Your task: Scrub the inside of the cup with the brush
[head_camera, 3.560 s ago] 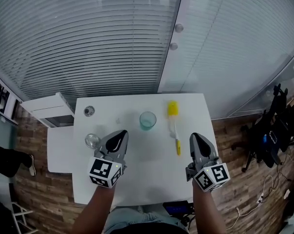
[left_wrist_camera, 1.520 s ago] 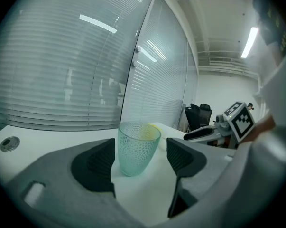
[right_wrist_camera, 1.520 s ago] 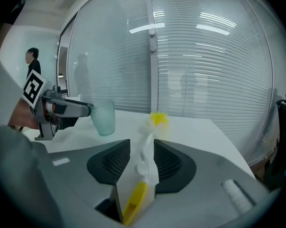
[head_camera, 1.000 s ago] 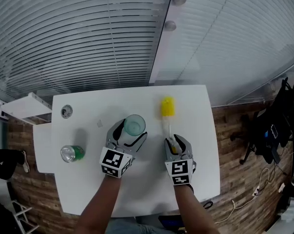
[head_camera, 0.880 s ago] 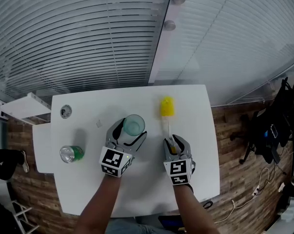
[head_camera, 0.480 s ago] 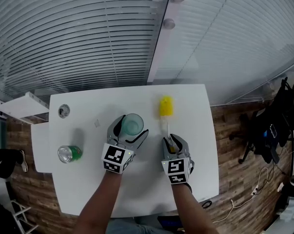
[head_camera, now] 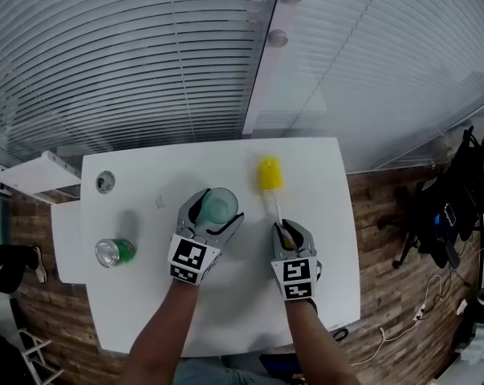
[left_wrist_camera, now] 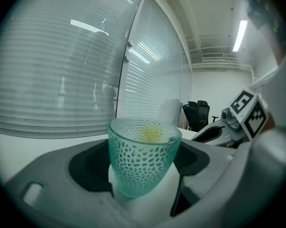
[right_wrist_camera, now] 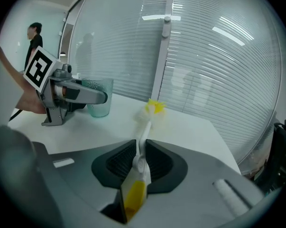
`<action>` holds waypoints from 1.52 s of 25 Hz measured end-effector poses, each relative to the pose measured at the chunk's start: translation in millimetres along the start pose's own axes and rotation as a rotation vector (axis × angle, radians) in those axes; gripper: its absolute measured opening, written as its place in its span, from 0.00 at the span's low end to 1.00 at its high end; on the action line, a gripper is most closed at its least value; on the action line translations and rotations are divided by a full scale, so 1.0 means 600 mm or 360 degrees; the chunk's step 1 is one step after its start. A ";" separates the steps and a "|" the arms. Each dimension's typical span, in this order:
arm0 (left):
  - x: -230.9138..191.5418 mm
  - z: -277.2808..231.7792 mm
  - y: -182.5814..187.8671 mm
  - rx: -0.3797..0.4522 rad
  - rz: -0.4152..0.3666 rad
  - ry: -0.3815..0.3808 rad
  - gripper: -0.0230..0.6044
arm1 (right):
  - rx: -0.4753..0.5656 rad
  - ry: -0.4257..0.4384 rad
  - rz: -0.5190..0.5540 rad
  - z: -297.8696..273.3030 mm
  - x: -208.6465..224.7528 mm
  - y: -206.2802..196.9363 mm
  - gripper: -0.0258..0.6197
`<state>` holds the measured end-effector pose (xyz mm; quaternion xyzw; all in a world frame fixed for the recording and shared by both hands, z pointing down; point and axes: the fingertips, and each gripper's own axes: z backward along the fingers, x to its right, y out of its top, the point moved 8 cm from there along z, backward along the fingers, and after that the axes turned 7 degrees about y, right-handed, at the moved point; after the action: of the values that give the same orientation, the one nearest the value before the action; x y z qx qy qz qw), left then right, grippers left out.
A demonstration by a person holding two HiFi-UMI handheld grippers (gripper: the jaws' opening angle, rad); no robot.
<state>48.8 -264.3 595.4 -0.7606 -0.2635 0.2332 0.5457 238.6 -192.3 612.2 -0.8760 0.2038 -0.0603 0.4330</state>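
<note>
1. Teal glass with a dimpled pattern: the cup (head_camera: 219,205) stands upright on the white surface (head_camera: 242,295), near its middle.
2. The left claw (head_camera: 217,213) is clenched on the cup, one jaw on either side with the pads meeting the glass wall. In the left gripper view, the cup (left_wrist_camera: 143,156) fills the space between the jaws of the left claw (left_wrist_camera: 143,177), with its mouth facing up.
3. The brush (head_camera: 274,203) lies at 3 o'clock of the cup, just beside it but not touching. Its yellow head points to 12 o'clock, towards the far edge of the surface, and its white stem runs back to a yellow grip end.
4. The right claw (head_camera: 283,231) has just been closing and now grasps the brush by the handle. In the right gripper view, the ribbed pads of the right claw (right_wrist_camera: 140,163) press on the white stem of the brush (right_wrist_camera: 143,137), the yellow grip end sits behind them, and the yellow head rests on the surface ahead.
5. A green can (head_camera: 113,252) stands at 8 o'clock of the cup, well apart from it, near the left edge.
6. A small round object (head_camera: 105,183) sits at 10 o'clock of the cup, in the far left corner; it is too small to identify.
</note>
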 end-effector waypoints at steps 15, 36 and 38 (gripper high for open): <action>-0.002 0.043 0.014 -0.0037 -0.0169 0.0008 0.67 | 0.0032 0.0138 -0.0051 0.044 0.009 0.001 0.10; 0.012 0.164 0.050 -0.0103 -0.0460 0.0179 0.66 | 0.0170 0.0349 0.0221 0.179 -0.034 0.058 0.10; 0.015 0.183 0.061 -0.0094 -0.0463 0.0191 0.66 | 0.0172 0.0368 0.0252 0.196 -0.041 0.063 0.10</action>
<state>-9.6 -190.3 527.3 -0.7427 -0.3446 0.0980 0.5658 238.0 -116.8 511.7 -0.8198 0.3173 -0.1374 0.4564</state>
